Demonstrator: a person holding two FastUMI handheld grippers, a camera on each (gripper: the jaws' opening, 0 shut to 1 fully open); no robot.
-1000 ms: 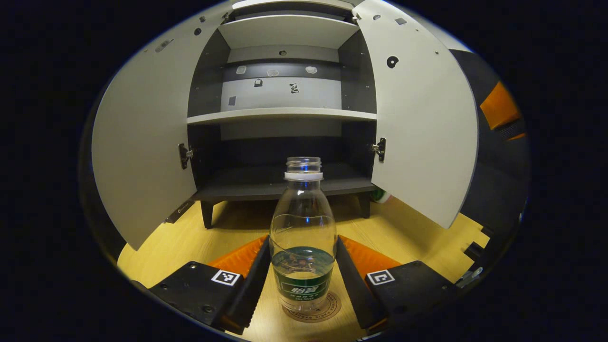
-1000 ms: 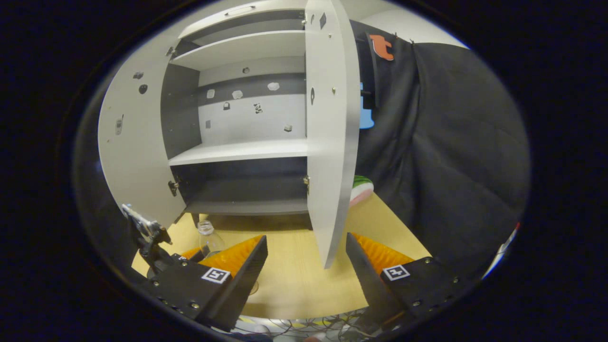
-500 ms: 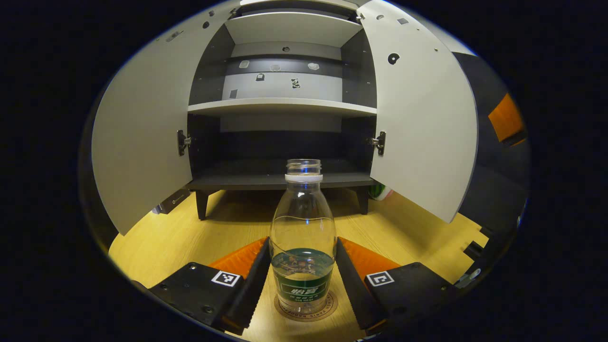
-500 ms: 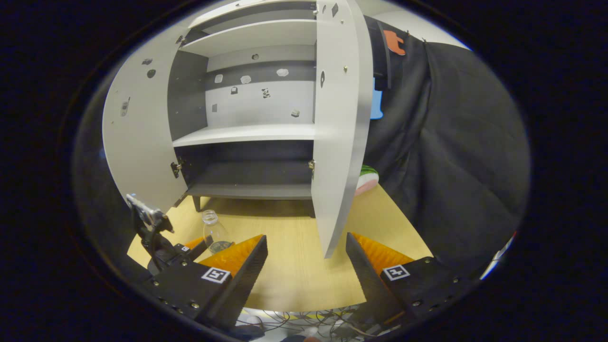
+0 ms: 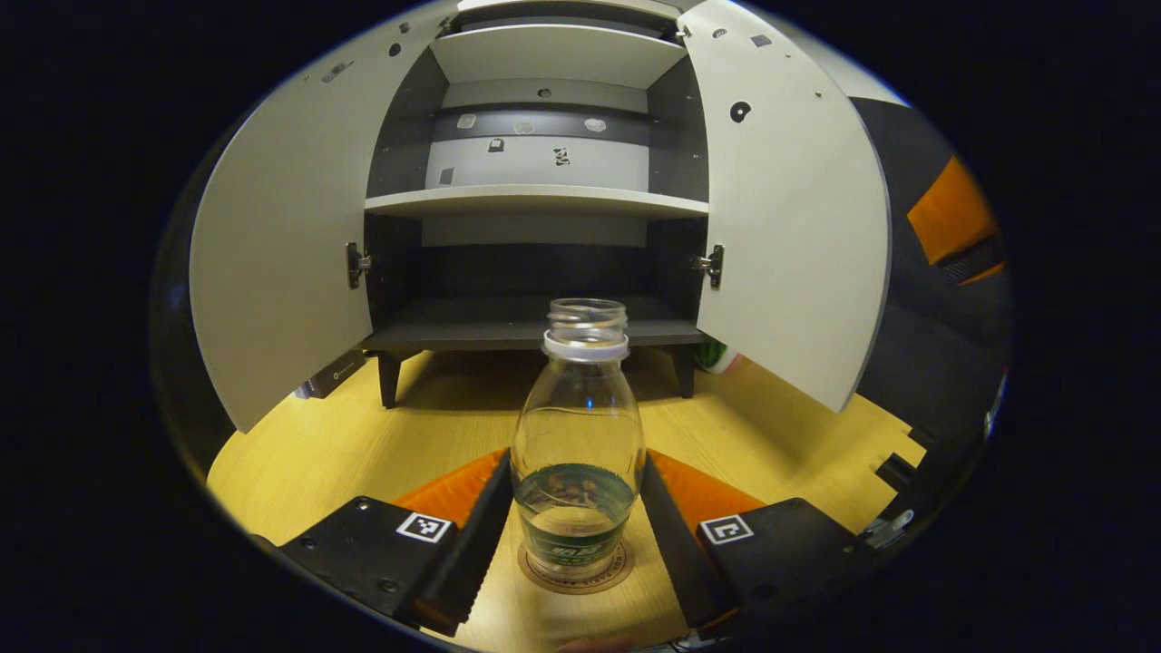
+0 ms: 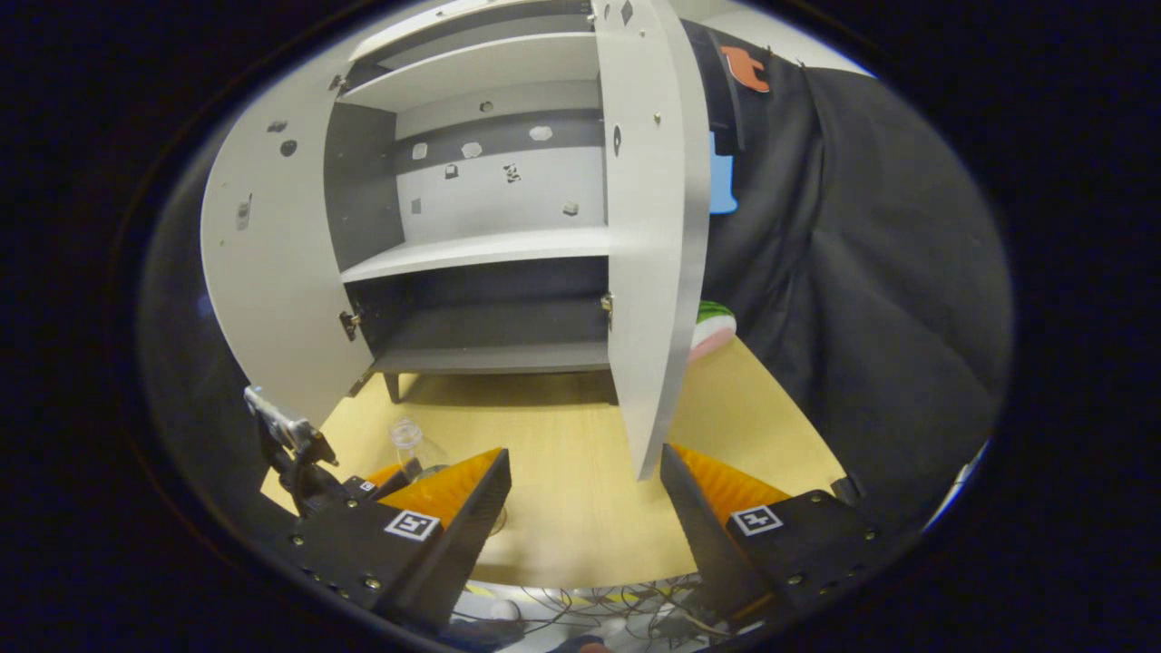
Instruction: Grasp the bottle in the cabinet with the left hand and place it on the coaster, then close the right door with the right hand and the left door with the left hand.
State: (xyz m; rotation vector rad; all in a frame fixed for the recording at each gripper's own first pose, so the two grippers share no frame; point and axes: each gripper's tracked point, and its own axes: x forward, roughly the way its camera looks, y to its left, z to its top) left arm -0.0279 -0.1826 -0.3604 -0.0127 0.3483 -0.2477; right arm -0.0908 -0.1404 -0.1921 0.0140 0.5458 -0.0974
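A clear, capless bottle [image 5: 577, 435] with a green label stands upright on the round coaster [image 5: 575, 573] on the wooden table. My left gripper [image 5: 578, 494] is shut on the bottle's lower body, one finger on each side. Behind it the cabinet has both doors swung out: the left door [image 5: 281, 263] and the right door [image 5: 789, 227]. In the right gripper view the right gripper [image 6: 585, 481] is open, holding nothing. The right door [image 6: 653, 272] shows edge-on just beyond its fingers. The bottle [image 6: 410, 443] sits at the lower left in that view.
A watermelon-slice-shaped thing [image 6: 712, 326] lies behind the right door. A small dark box [image 5: 331, 374] sits under the left door. The cabinet's lower shelf [image 5: 535, 331] is bare. Cables [image 6: 580, 617] lie at the table's near edge. Black cloth [image 6: 862, 272] hangs to the right.
The bottle has come down and now rests on the coaster, still held by the left gripper. The right gripper has drifted a little closer to the right door's edge.
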